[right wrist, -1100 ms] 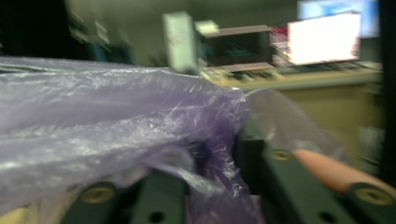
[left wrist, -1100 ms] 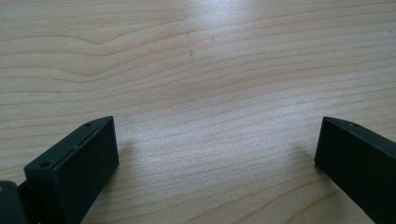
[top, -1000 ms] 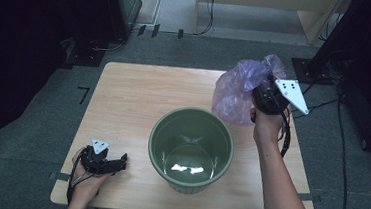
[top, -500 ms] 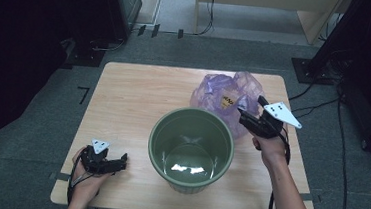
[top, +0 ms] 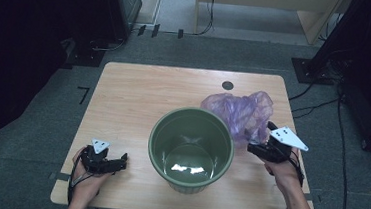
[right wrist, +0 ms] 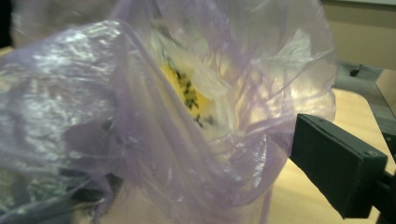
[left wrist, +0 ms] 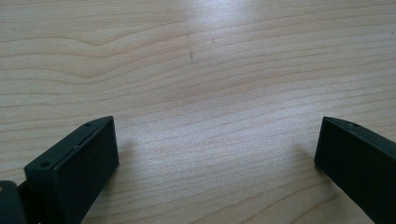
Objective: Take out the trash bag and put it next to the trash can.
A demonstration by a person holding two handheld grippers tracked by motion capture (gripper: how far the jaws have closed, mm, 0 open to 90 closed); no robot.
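Observation:
A crumpled purple plastic bag [top: 240,111] lies on the wooden table [top: 133,100], against the right side of a green bucket [top: 187,184]. My right gripper [top: 254,149] sits at the bag's near edge. Its jaws have just been opening, and the bag's loose film [right wrist: 154,121] hangs between them without being pinched. One finger [right wrist: 336,163] stands apart from the film; the other is hidden behind it. Something yellow with black marks [right wrist: 184,91] shows through the bag. My left gripper [top: 122,162] rests open on the table at the near left, with bare wood [left wrist: 196,70] between its jaws.
The bucket stands in the table's middle and looks empty, with light glinting on its floor. A small round hole [top: 227,85] sits near the table's far edge. Cables [top: 324,103] and dark equipment surround the table on the grey floor.
My right hand came down and toward the near edge with the bag, which now lies beside the bucket. The right jaws spread apart. The left hand kept still.

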